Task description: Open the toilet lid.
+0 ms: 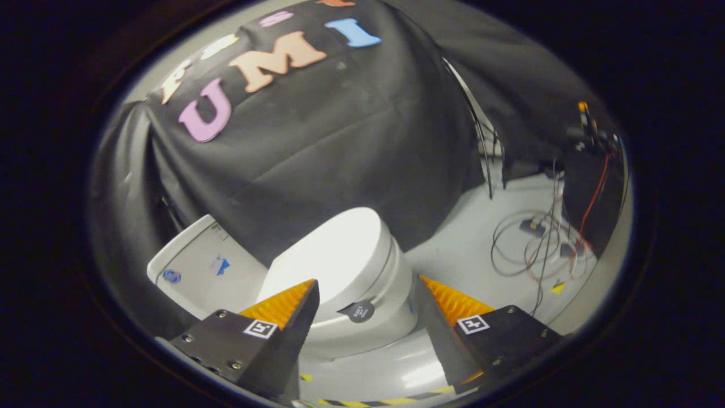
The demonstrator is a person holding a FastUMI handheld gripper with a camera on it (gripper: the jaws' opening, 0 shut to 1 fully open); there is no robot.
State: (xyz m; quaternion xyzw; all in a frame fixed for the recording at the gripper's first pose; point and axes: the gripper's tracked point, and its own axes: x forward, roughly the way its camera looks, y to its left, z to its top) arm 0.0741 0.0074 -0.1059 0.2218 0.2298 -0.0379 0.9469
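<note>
A white toilet (385, 317) stands just ahead of my fingers, its lid (334, 255) lying flat and closed over the bowl. The white tank (198, 266) sits behind it against the black cloth wall. A small dark round sticker (361, 310) marks the front of the seat. My gripper (367, 282) hovers above the front of the toilet, open, with the front rim of the lid showing in the gap between the fingers. Neither finger touches the toilet.
Loose cables and small devices (538, 243) lie on the pale floor (470, 249) to the right of the toilet. A dark stand with wires (592, 170) rises beyond them. Yellow-black striped tape (374, 401) runs on the floor below my fingers.
</note>
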